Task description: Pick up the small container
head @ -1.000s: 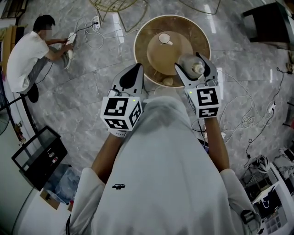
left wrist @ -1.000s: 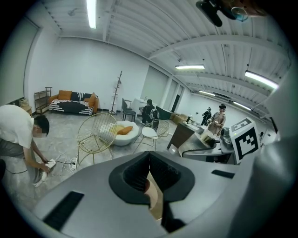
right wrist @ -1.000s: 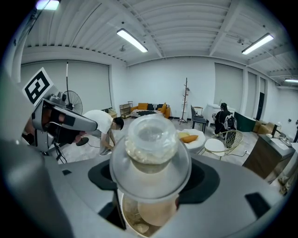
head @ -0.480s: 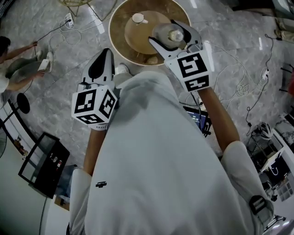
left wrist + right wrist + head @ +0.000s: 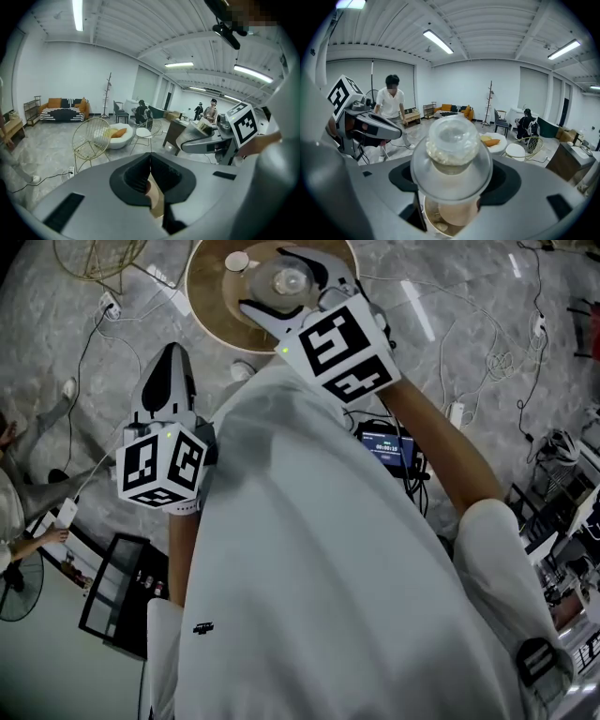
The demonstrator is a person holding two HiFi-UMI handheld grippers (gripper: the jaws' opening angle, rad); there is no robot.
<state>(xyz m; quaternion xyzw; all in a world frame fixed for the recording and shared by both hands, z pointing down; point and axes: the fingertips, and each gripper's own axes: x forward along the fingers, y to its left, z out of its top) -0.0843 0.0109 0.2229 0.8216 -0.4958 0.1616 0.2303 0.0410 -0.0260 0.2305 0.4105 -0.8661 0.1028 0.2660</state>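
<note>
The small container is a clear round jar with a knobbed lid. My right gripper is shut on it and holds it above the round wooden table. In the right gripper view the jar fills the middle, upright between the jaws of the right gripper. My left gripper hangs to the left of the table over the floor, jaws pressed together with nothing in them. In the left gripper view the left gripper is shut, and the right gripper with the jar shows at the right.
A small white cup stands on the table. Cables and a power strip lie on the marble floor. A black rack and a person's hand are at lower left. A gold wire chair stands nearby.
My right gripper has lifted the jar up off the table. The view has swung, so the table now sits at the upper left. My left gripper has drifted left and up, still shut.
</note>
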